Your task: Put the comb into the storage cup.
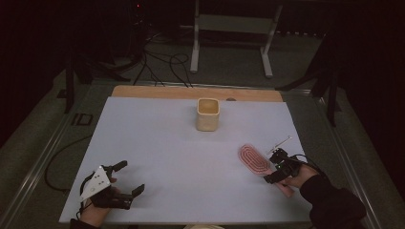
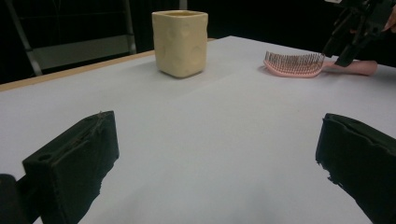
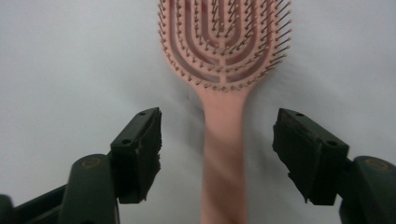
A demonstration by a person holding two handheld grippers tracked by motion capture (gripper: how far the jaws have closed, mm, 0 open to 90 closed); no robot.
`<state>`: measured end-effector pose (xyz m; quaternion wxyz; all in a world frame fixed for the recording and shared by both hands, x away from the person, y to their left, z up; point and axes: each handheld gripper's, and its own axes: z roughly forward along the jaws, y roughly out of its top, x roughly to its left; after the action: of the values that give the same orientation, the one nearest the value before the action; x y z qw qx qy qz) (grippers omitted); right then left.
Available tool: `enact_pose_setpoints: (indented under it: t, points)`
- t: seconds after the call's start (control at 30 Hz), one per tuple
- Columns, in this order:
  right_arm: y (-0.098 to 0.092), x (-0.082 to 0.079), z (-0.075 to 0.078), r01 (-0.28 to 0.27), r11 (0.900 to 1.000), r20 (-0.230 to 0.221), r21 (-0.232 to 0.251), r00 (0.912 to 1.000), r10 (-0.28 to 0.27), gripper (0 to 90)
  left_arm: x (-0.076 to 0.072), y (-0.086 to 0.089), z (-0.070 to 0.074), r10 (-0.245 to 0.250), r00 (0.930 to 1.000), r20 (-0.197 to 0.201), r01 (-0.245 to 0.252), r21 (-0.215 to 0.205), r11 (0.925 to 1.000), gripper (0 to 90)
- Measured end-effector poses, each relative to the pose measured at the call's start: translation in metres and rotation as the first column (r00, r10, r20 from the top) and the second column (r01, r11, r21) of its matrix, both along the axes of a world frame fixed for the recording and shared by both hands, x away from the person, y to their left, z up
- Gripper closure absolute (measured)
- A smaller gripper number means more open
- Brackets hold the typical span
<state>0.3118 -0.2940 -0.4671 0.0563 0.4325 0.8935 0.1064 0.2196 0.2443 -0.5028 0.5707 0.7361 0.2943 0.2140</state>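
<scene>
I have the right tool straddling the handle of the pink hairbrush, which lies bristles up on the white counter at its right side, well apart from the cream cup near the far edge. The jaws stand released, one on each side of the handle with a gap both ways, pads not yet touching. To grip well I judge I should centre the handle between the pads, stay low on the straight part clear of the bristle head, and close squarely so it cannot twist. My left tool rests released at the near left, holding nothing.
</scene>
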Motion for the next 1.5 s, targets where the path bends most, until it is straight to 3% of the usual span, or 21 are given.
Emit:
enact_pose_setpoints:
  t: [0.67,1.33,1.5]
  points:
    - [0.004,0.01,-0.013,0.001,0.999,-0.045,-0.042,0.999,-0.003,63.6,-0.001,0.0,0.0,0.001,1.0,0.003,-0.001,0.001,1.0,0.2]
    - [0.012,0.013,-0.02,-0.018,0.996,-0.069,-0.083,0.9976,0.012,67.5,0.0,-0.001,-0.001,-0.001,1.0,-0.004,0.001,0.004,1.0,0.1]
    - [0.015,0.009,-0.02,-0.035,0.994,-0.046,-0.104,0.9985,0.03,69.7,0.0,-0.001,-0.001,-0.002,1.0,-0.006,0.002,0.006,1.0,0.2]
